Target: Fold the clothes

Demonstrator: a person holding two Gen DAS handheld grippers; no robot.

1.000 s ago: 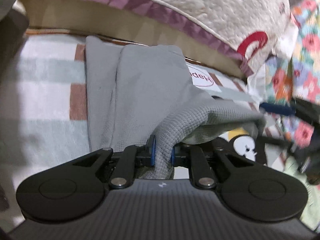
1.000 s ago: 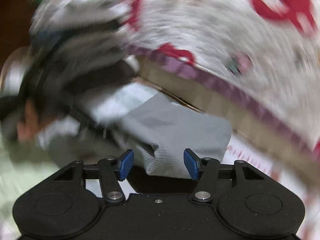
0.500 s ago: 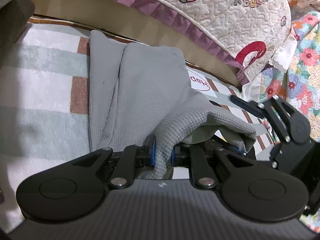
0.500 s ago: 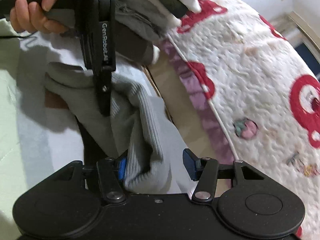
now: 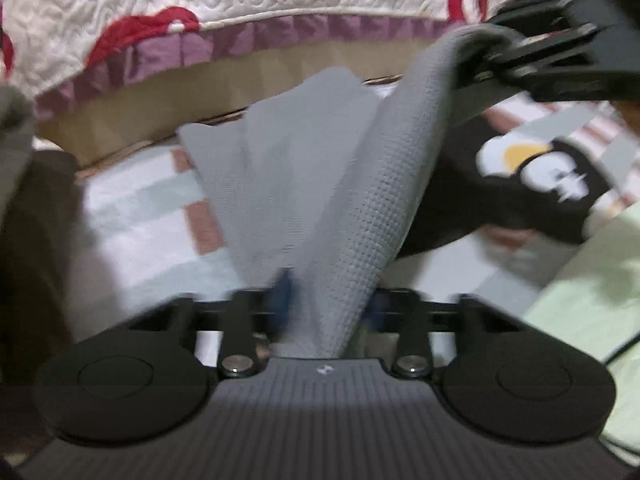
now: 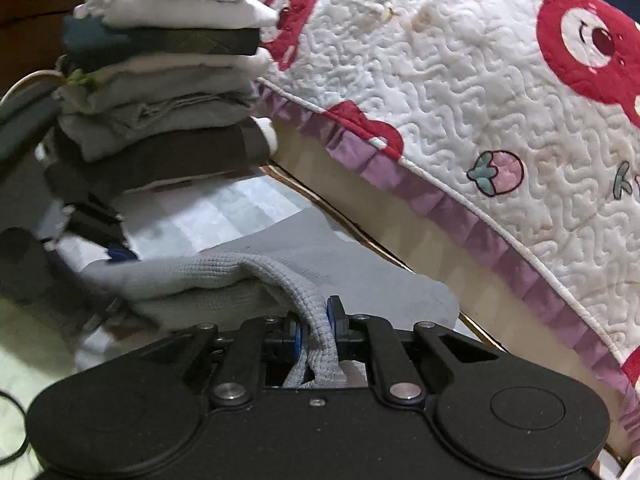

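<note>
The gray cloth (image 5: pixel 320 184) is lying long-ways on the checked blanket (image 5: pixel 152 216), reaching away toward the quilt (image 6: pixel 460 80). The left gripper (image 5: pixel 328 304) is pinching its near edge. The right gripper (image 6: pixel 316 328) is squeezing a ribbed corner tight, lifting it up.

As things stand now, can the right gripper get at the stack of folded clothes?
Probably not: the right gripper is shut on the grey garment, so it must let go first; the stack of folded clothes stands beyond, unblocked.
</note>
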